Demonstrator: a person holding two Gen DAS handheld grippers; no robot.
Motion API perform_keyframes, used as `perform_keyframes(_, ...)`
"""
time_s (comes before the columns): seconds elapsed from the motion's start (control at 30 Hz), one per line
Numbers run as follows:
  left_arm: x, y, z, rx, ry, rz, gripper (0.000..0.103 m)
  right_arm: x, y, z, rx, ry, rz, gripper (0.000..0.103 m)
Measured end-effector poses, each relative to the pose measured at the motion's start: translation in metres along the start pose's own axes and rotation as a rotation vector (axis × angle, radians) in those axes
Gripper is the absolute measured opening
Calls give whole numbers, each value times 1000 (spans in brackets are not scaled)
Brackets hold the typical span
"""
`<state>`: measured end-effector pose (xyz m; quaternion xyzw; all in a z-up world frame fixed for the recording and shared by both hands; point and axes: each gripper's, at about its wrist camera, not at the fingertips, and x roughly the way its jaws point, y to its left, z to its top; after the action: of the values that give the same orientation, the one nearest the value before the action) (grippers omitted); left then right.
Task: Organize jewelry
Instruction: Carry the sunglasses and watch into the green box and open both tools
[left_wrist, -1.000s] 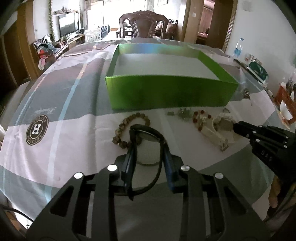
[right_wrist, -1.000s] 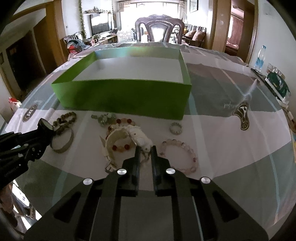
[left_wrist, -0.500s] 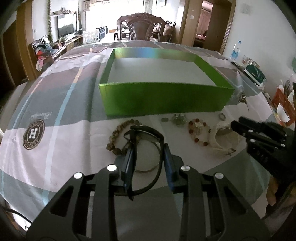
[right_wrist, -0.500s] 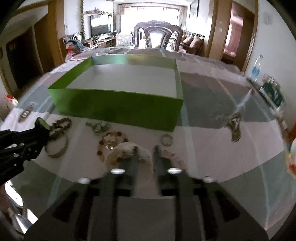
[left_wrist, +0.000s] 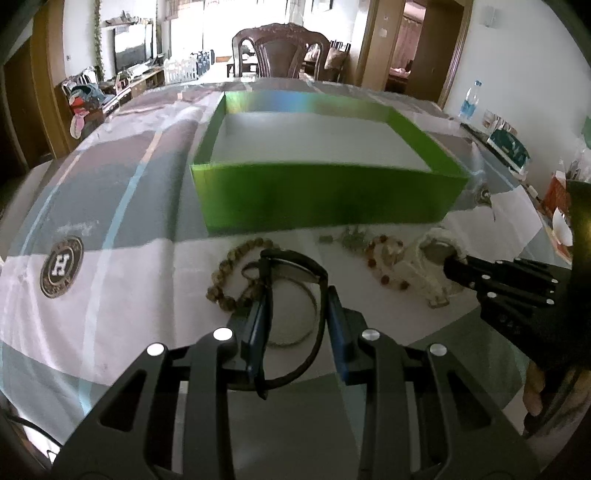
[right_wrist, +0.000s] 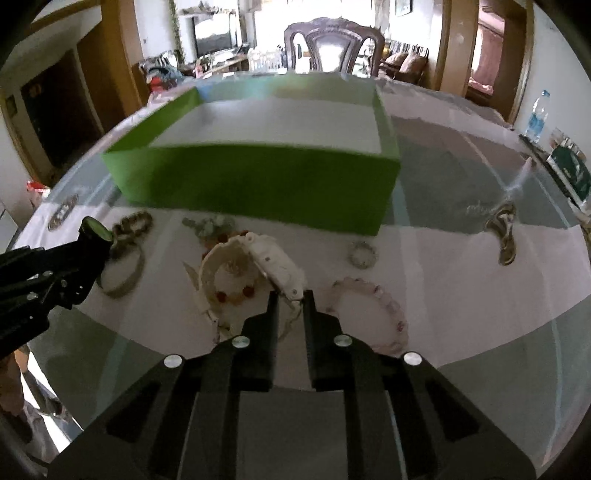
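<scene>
A green open box (left_wrist: 325, 199) stands on the table beyond the jewelry; it also shows in the right wrist view (right_wrist: 258, 184). My left gripper (left_wrist: 295, 291) is shut on a black watch (left_wrist: 295, 264) and holds it above a metal bangle (left_wrist: 306, 325) and a brown bead bracelet (left_wrist: 229, 273). My right gripper (right_wrist: 291, 299) is shut on a white watch (right_wrist: 273, 262) and holds it above a red bead bracelet (right_wrist: 236, 291). A pink bead bracelet (right_wrist: 384, 302) lies to its right.
A small pale ring bracelet (right_wrist: 364, 254) and a greenish trinket (right_wrist: 210, 225) lie near the box's front wall. A carved chair (left_wrist: 280, 51) stands behind the table. A water bottle (right_wrist: 535, 114) and a green packet (right_wrist: 569, 170) sit at the far right edge.
Both grippers have lifted their watches off the table and moved toward the green box, which now looks larger. The white watch has risen clear of the red beads.
</scene>
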<state>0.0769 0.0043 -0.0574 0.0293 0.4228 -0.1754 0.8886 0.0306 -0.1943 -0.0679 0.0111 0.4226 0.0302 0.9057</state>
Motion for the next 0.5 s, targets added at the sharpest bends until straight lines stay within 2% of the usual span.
perform_keyframes(0.2,-20,-2,28,15,-70,-7,31,-34,-10,32,34,-107,20,13)
perform_keyframes(0.33,-18,-2,65,22,-109,-16,31,-37,-13,67,46,-176,-13,13)
perform_keyframes(0.5,18,6,108,-12,-94,22,31,1,-16,101,67,-125,-38,14)
